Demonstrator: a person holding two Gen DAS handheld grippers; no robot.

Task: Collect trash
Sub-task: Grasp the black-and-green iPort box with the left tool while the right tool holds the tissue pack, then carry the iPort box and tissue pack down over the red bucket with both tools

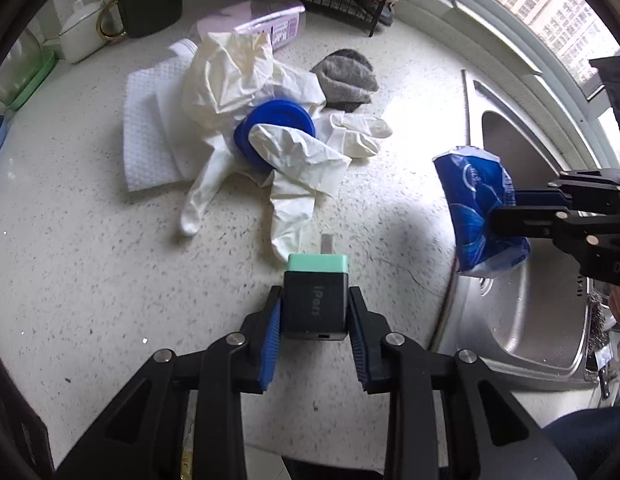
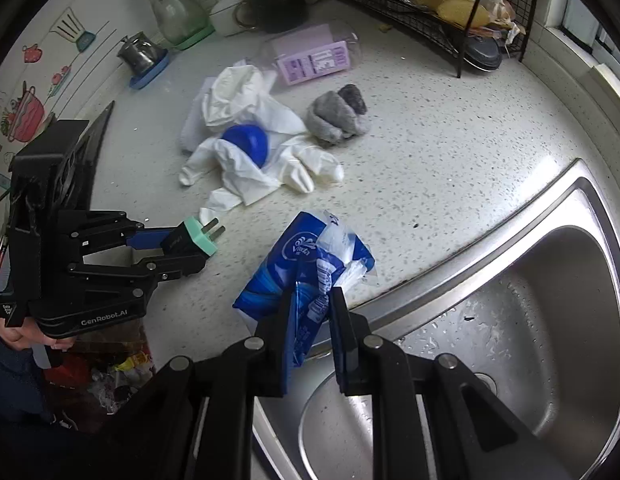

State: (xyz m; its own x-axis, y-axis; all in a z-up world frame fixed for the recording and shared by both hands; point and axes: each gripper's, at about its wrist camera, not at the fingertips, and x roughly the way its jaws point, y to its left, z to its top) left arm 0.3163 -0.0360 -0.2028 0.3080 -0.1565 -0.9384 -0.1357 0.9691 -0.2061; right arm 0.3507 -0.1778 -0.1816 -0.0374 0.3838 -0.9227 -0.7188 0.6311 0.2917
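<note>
My left gripper [image 1: 314, 300] is shut on a black and mint-green plug charger [image 1: 314, 296], held above the speckled counter; it also shows in the right wrist view [image 2: 189, 242]. My right gripper [image 2: 310, 300] is shut on a crumpled blue tissue wrapper [image 2: 305, 264], held over the counter's edge by the sink; the wrapper also shows in the left wrist view [image 1: 476, 208]. On the counter lies a pile of white disposable gloves [image 1: 293, 160] around a blue lid [image 1: 275, 120], on a white paper towel [image 1: 145, 140]. The same pile shows in the right wrist view [image 2: 245, 168].
A grey cloth [image 1: 346, 80] and a purple packet [image 1: 269, 26] lie behind the pile. A steel sink [image 2: 510, 320] is on the right. A black wire rack [image 2: 430, 20] with food stands at the back. A trash bag [image 2: 105, 376] sits below the counter at left. Mugs and jars line the wall.
</note>
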